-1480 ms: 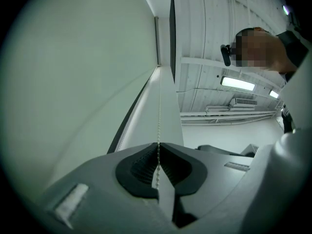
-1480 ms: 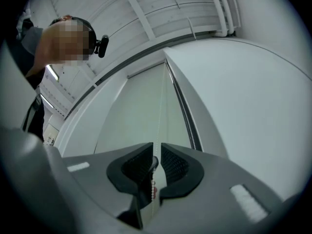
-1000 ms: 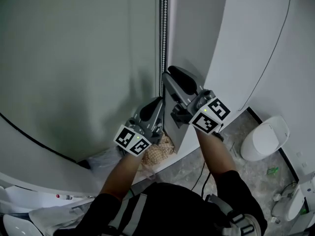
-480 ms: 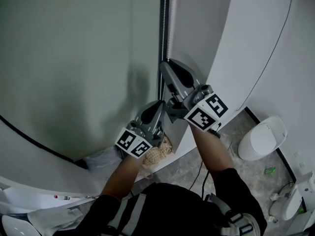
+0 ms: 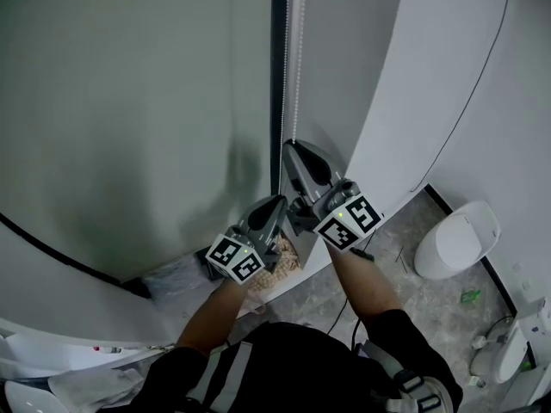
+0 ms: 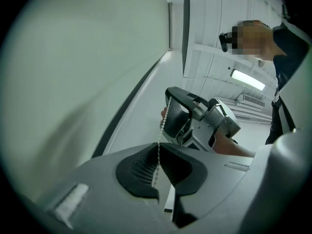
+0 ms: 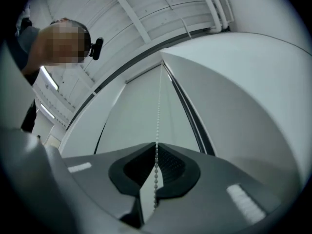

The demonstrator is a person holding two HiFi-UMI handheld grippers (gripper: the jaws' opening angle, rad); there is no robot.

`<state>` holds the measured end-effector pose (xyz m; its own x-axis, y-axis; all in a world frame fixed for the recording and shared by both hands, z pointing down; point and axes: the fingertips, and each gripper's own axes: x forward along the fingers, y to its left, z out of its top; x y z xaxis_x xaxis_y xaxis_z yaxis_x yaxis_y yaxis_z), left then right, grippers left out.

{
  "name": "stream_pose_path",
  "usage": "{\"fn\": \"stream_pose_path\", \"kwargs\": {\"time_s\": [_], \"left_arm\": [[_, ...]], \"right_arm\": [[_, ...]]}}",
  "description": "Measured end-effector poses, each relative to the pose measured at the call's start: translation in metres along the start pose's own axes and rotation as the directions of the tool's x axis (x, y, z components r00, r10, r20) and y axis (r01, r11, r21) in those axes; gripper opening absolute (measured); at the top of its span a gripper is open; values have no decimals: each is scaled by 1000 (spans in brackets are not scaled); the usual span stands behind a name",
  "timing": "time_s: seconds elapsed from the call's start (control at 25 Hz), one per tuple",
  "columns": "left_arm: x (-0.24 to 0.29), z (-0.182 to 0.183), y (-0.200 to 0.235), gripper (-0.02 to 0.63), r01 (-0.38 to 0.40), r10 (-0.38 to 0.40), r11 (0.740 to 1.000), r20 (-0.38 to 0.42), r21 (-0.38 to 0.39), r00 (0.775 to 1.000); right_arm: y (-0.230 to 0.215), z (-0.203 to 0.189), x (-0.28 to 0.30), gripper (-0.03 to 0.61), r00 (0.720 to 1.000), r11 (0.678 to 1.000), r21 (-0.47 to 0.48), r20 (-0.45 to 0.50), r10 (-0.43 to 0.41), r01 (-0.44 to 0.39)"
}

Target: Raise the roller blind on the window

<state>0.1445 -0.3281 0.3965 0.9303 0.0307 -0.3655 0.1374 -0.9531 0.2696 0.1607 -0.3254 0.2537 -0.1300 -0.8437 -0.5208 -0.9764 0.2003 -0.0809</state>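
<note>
A white bead chain (image 5: 298,58) hangs beside the dark window frame (image 5: 278,50), with the grey-green roller blind (image 5: 129,101) to its left. My right gripper (image 5: 290,146) is the upper one; its jaws have just been closing and now pinch the chain (image 7: 157,126) between them. My left gripper (image 5: 277,201) sits just below and is shut on the same chain (image 6: 158,152). In the left gripper view the right gripper (image 6: 195,123) shows above with the chain running past its fingers. Both grippers point upward along the chain.
A white wall with a thin black cable (image 5: 482,84) curves on the right. On the floor below are a white lidded bin (image 5: 452,243), a pale woven cloth (image 5: 280,267) under my hands, and small debris (image 5: 473,298).
Both grippers have dropped lower along the chain. The right gripper's jaws, open a second ago, have closed on the chain. The left gripper stayed shut on it.
</note>
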Motion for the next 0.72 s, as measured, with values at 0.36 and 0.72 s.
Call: {"fn": "stream_pose_path", "kwargs": {"time_s": [0.36,0.72], "left_arm": [[-13,-61,4,141,79,-83,996,-184,-30,979],[44,103,-3,189,288,-289,956,7,49,957]], "right_arm": [[-8,-49,-44,17,997,998,56,-77,-27,32],[-16,-44,-50,17,997,998,51,-59,-40,43]]}}
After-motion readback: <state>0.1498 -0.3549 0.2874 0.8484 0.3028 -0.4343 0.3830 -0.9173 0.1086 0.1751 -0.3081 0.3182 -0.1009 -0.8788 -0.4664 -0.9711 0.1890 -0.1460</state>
